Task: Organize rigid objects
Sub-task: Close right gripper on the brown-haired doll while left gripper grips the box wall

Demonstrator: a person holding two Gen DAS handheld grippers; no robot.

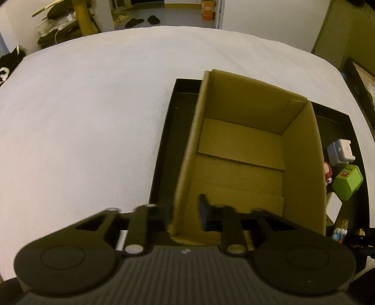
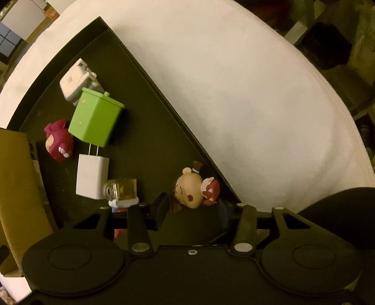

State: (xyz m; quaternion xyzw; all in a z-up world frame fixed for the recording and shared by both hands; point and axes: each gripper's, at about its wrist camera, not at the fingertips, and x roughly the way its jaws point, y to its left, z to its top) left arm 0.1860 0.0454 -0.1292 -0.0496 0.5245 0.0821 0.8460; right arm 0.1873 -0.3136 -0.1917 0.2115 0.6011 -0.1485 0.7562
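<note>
An open, empty cardboard box [image 1: 246,159] stands in a black tray [image 1: 164,150] on a white bed. My left gripper [image 1: 185,215] is open, its jaws either side of the box's near left wall. Right of the box lie a green toy bin [image 1: 346,181], a white adapter [image 1: 341,151] and a pink figurine [image 1: 327,172]. In the right wrist view the tray [image 2: 152,122] holds the green bin [image 2: 96,118], white adapter [image 2: 76,81], pink figurine [image 2: 58,140], white charger [image 2: 92,179], small glass bottle [image 2: 121,188] and a doll figurine [image 2: 194,190]. My right gripper [image 2: 192,211] is open, just in front of the doll.
The white bedsheet [image 1: 82,117] spreads left of and beyond the tray. The cardboard box wall [image 2: 16,187] stands at the left edge of the right wrist view. Room clutter and slippers [image 1: 143,21] lie beyond the bed.
</note>
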